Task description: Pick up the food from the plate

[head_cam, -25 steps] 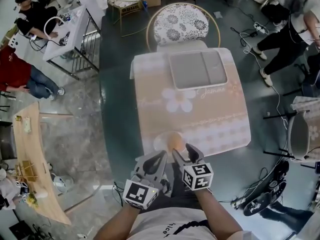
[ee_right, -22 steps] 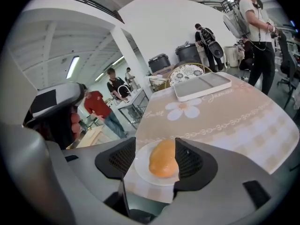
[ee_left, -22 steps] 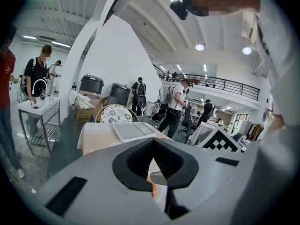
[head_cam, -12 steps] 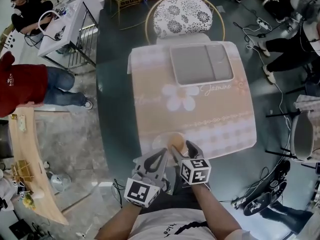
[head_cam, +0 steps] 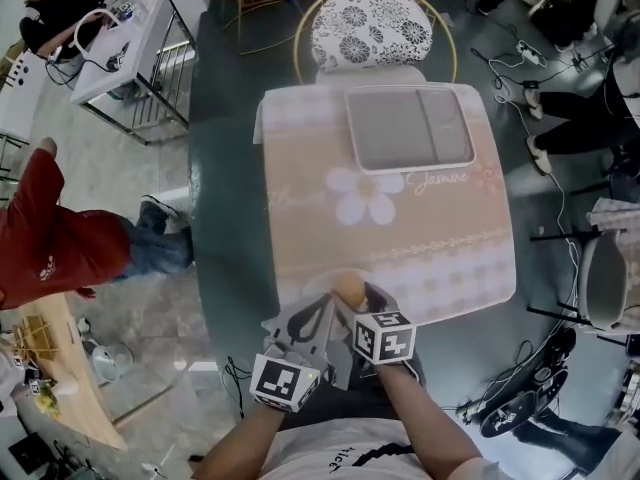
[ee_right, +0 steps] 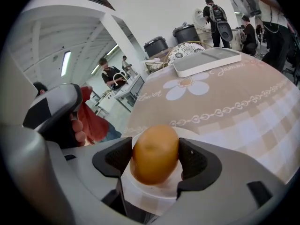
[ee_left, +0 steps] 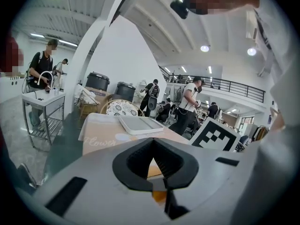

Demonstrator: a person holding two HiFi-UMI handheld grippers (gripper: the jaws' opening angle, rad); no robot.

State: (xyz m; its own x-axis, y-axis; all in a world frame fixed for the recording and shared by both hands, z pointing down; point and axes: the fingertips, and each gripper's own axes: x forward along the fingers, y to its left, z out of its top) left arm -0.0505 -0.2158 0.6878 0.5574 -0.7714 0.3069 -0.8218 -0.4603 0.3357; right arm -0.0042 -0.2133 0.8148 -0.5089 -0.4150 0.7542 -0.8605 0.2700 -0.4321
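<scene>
An orange-brown, egg-shaped piece of food [head_cam: 348, 288] [ee_right: 155, 153] rests on a small white plate [head_cam: 322, 292] [ee_right: 151, 192] at the table's near edge. My right gripper [head_cam: 357, 302] [ee_right: 155, 162] points steeply down over the plate. Its jaws have just been opening and stand wide, with the food between the dark pads [ee_right: 115, 158], which sit close on either side without clearly pressing. My left gripper [head_cam: 318, 314] [ee_left: 155, 172] hovers just left of the plate, nearly level, with its tips together and nothing in them. A sliver of the food shows below its tips in the left gripper view.
A beige flower-print tablecloth [head_cam: 400, 238] covers the table. A grey tray [head_cam: 410, 126] lies at the far side, before a patterned chair [head_cam: 372, 30]. A person in red [head_cam: 60, 253] stands on the floor at the left. Cables and another chair are at the right.
Both grippers have sunk toward the plate, the right one closing in around the food. The person in red has walked nearer along the left side.
</scene>
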